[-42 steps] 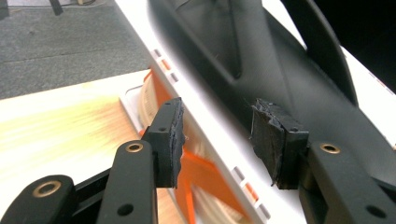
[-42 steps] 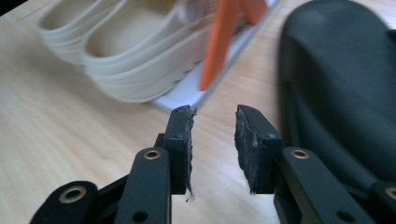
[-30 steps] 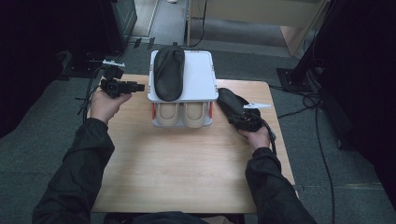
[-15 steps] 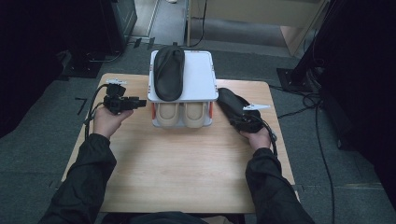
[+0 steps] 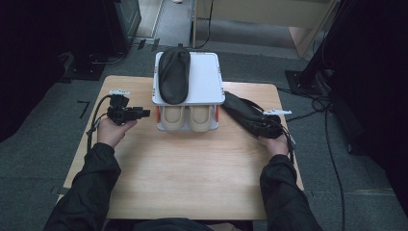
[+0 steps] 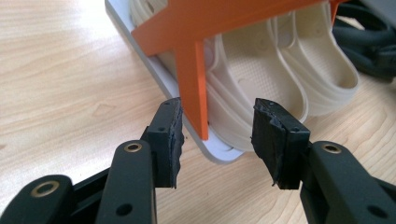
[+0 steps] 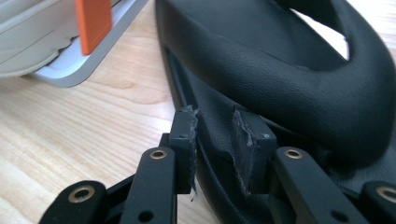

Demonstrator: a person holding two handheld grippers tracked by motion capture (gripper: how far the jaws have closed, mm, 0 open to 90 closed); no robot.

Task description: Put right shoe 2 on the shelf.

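While right gripper (image 7: pixel 212 123) clamps black slipper (image 7: pixel 289 60), left gripper (image 6: pixel 217 130) gapes empty.

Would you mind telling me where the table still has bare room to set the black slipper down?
The near half of the table, between the two forearms and in front of the rack, is bare wood. The far left corner beside the left gripper is free too. It is crowded right of the rack, where the black slipper lies in the right gripper.
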